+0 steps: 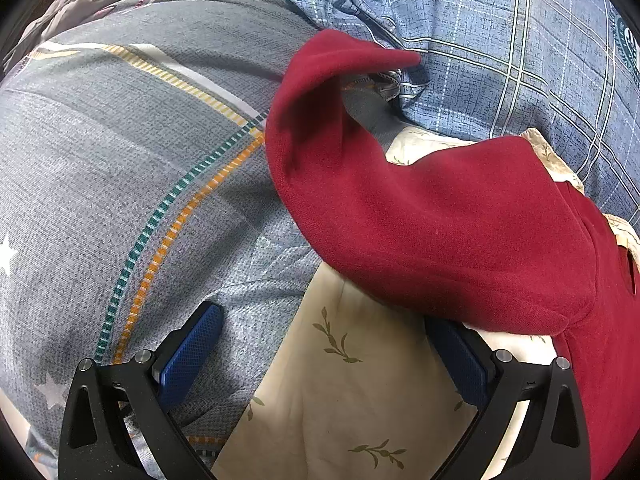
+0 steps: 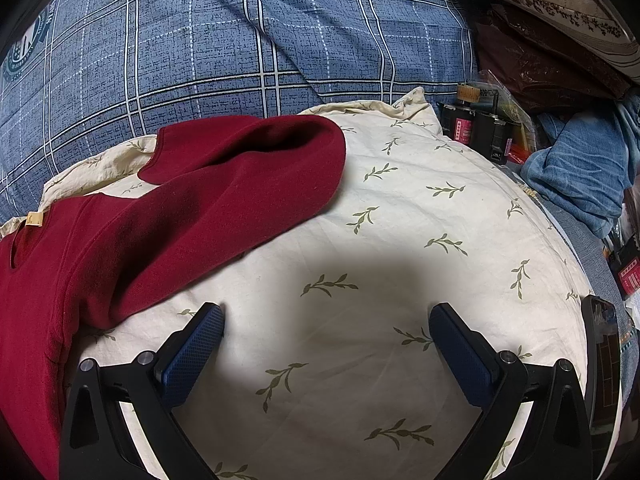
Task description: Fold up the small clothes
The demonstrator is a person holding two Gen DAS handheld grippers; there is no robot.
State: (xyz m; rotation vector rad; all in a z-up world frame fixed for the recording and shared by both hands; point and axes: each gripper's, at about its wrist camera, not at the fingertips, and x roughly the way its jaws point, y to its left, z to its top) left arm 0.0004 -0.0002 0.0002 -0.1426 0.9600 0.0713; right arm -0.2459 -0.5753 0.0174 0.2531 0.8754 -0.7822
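A dark red long-sleeved top (image 1: 440,216) lies spread on a cream pillow with a green leaf print (image 1: 352,392). One sleeve runs up and off the pillow onto the grey bedsheet. In the right wrist view the same red top (image 2: 120,240) fills the left side, its other sleeve bent across the cream pillow (image 2: 400,240), a tan label at the collar. My left gripper (image 1: 324,320) hangs open just below the sleeve, nothing between its blue pads. My right gripper (image 2: 326,318) stands open over bare pillow, right of the top.
A blue plaid quilt (image 2: 240,40) lies bunched behind the pillow. A grey sheet with green and orange stripes (image 1: 120,180) spreads to the left. Bottles and packets (image 2: 484,120), a blue cloth (image 2: 580,172) and a dark phone (image 2: 604,360) crowd the pillow's right side.
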